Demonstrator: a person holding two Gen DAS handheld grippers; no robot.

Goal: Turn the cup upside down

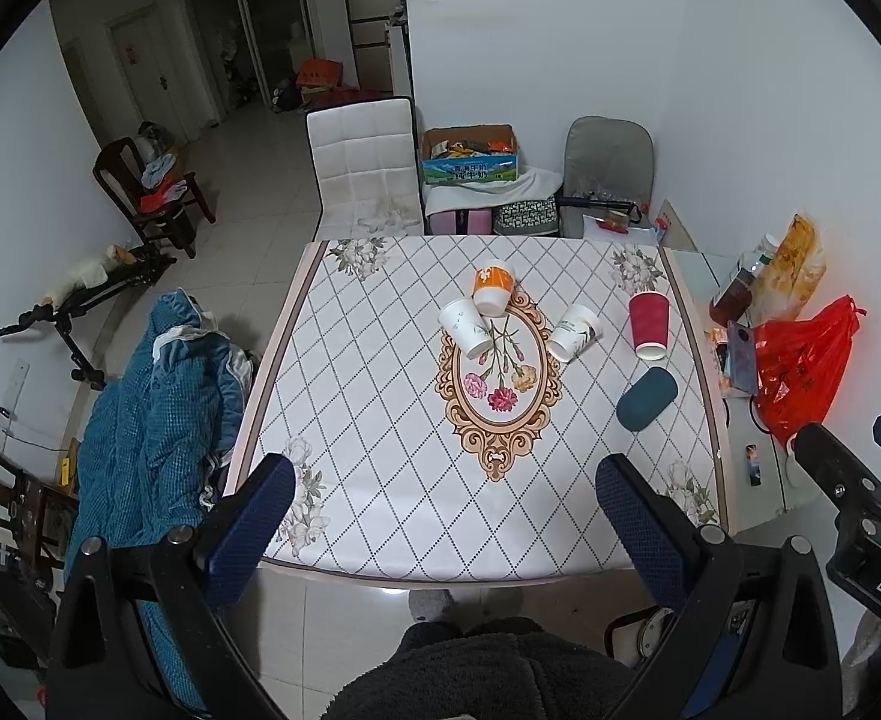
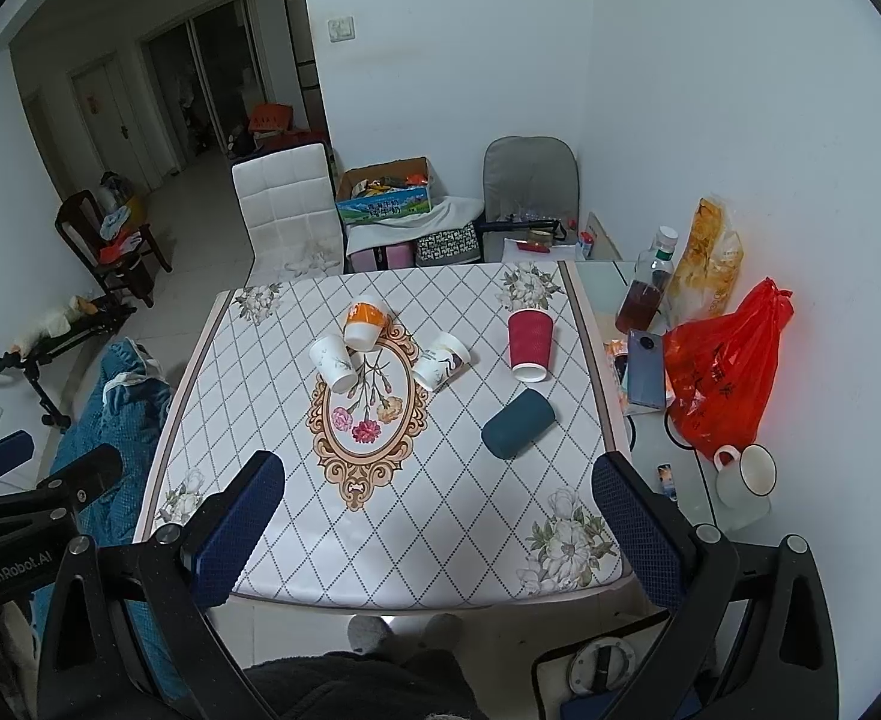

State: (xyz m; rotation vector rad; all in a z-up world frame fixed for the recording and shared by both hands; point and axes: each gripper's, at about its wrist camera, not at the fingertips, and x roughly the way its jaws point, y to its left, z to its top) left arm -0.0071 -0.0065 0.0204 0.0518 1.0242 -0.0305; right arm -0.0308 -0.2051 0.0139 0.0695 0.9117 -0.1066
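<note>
- Cups: five on the table [image 1: 380,420], all w/ narrower base up, so upside down or tipped; exact lean hard to tell thru the fisheye.
- Orange cup [image 1: 493,289] at upper centre of left wrist view, white cup [image 1: 466,327] touching it on lower left; same pair upper centre-left in right wrist view.
- Printed white cup [image 1: 574,332] right of the oval flower motif, apart from the others.
- Red cup [image 1: 649,324] further right, near the table's right edge.
- Teal cup [image 1: 646,398] on its side, just below the red one, right of centre in both views.
- Left gripper [image 1: 445,531]: bottom of frame, claw spread wide, nothing between fingers, over near table edge.
- Right gripper [image 2: 438,525]: bottom of frame, also spread wide, holding nothing, well short of the cups.
- Red plastic bag [image 2: 722,366], bottle [image 2: 644,288], mug [image 2: 746,474] at right on the side surface.
</note>
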